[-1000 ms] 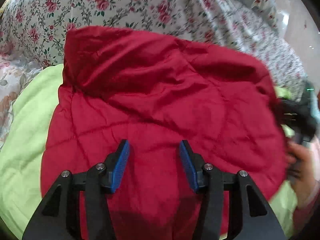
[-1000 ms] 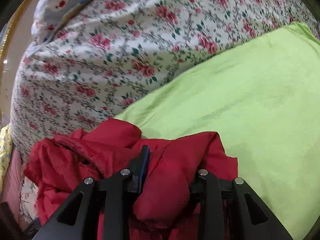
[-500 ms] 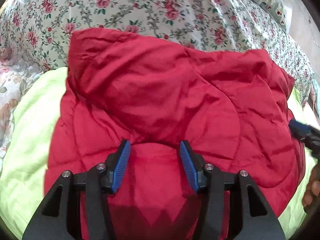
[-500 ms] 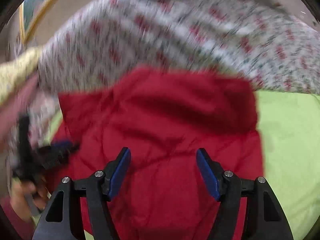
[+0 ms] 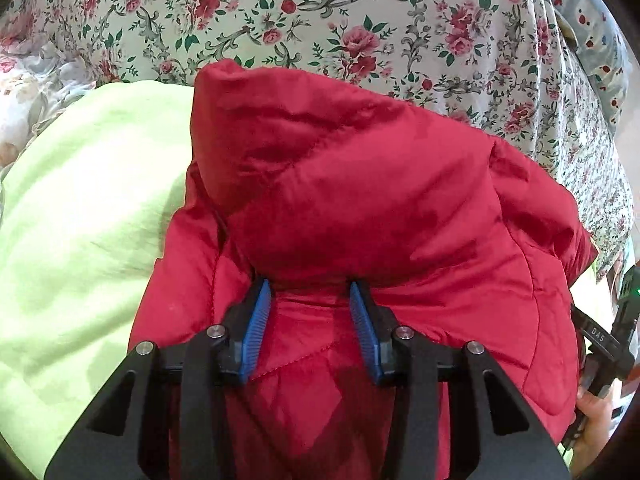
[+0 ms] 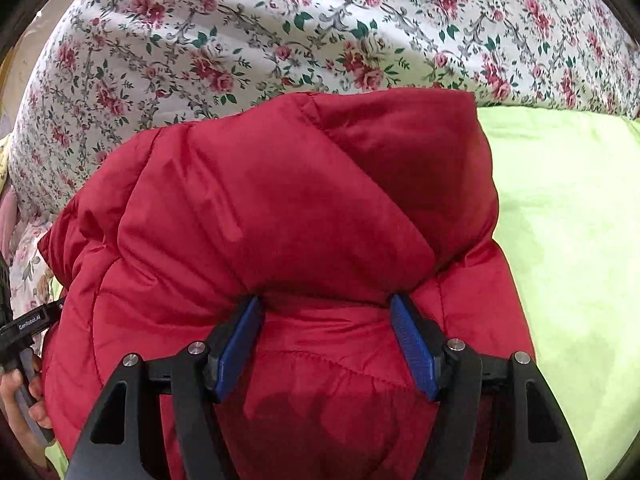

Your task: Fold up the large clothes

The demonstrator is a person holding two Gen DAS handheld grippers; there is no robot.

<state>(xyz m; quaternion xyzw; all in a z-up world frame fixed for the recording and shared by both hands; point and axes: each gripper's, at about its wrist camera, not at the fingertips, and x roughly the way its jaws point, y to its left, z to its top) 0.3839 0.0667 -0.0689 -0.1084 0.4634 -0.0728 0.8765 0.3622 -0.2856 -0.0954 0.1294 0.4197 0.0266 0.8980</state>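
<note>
Red padded jacket folded on the bed, both claws pressed into it

Jacket [image 5: 360,208] first: a red quilted, padded garment lies bunched on a lime-green sheet [image 5: 80,216], its upper layer folded over toward the cameras so that a thick rounded fold hangs over the lower layer. Stitch lines cross the lower panel.

In the left wrist view, the left claw [image 5: 308,292] stands with its blue-padded fingers [image 5: 256,328] apart, the tips tucked just under the edge of the fold; red fabric fills the gap, but the jaws are not closed on it. In the right wrist view, the right claw [image 6: 326,304] is spread wider, its tips likewise buried under the fold's lip, nothing clamped.

At the right edge of the left view, the right hand [image 5: 596,436] grips its black handle; at the left edge of the right view, the left hand [image 6: 24,400] does the same.

Behind the jacket, a floral bedspread [image 6: 280,28] with pink roses covers the rest of the bed.
</note>
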